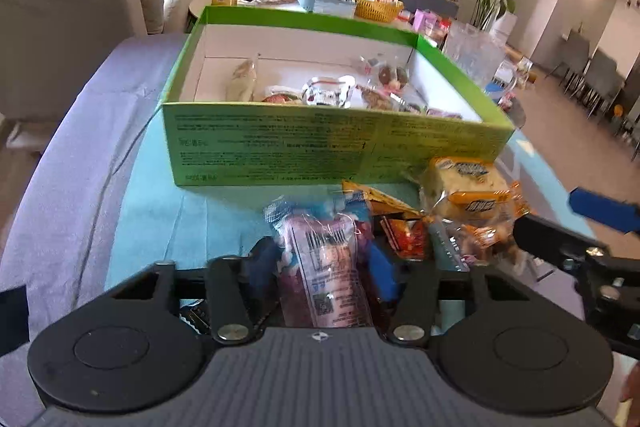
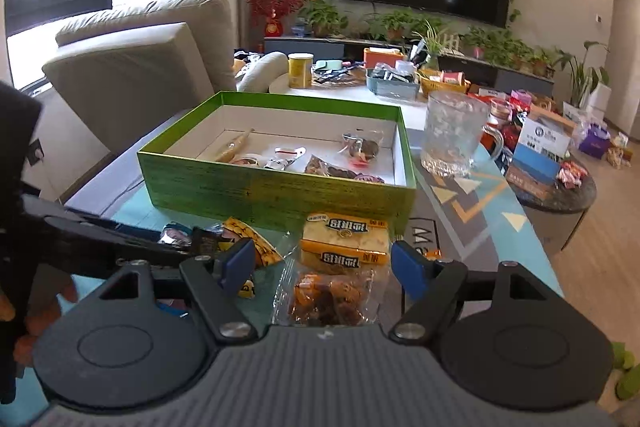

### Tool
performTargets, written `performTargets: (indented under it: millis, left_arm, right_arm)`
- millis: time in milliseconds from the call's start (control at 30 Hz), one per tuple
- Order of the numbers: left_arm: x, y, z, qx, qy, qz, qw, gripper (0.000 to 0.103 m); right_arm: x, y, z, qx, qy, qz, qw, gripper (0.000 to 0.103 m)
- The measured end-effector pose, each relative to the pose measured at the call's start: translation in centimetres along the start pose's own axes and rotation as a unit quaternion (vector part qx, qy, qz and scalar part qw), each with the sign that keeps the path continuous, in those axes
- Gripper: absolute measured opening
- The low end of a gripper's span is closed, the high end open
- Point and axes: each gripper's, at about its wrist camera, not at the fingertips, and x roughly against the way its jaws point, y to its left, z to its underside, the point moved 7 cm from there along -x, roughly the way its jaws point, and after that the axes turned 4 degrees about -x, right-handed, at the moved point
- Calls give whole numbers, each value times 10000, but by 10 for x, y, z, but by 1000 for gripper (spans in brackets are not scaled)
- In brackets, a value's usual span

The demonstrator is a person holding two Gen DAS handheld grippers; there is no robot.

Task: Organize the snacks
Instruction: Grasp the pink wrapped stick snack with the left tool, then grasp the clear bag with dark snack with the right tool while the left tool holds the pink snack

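A pink and purple snack packet (image 1: 328, 251) stands between the blue pads of my left gripper (image 1: 322, 269), which is shut on it just above the teal mat. Behind it sits the open green box (image 1: 280, 143) with several snacks inside. To the right of the packet lie a yellow cracker pack (image 1: 468, 187) and red and orange wrappers (image 1: 404, 235). My right gripper (image 2: 325, 267) is open above a clear bag of brown snacks (image 2: 332, 295), with the yellow cracker pack (image 2: 344, 241) just beyond, in front of the green box (image 2: 240, 187).
A glass mug (image 2: 454, 135) stands right of the box. A beige sofa (image 2: 132, 75) is at the left. Behind the box are a yellow can (image 2: 300, 70), a wicker basket (image 1: 378, 9) and a round side table (image 2: 560, 195) full of packets.
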Motion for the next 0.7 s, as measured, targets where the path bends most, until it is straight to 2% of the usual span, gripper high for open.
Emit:
performTargets:
  millis: [133,267,567,700]
  left_arm:
    - [26,10,-5,74,-271,203,9994,19]
    - [50,18,-8,13,-565,231,9981,19]
    - [69,29,-2,173,-674,220,9973,19]
    - [72,36,2,255,-680,160,9972,19]
  right_arm:
    - [1,0,4,-75,26,-10,10000,45]
    - [2,4,7,-41,41,-43,10000,45]
    - [5,18,18,96,181,-205,9996,45]
    - [10,36,32,259,386,-679,9966,45]
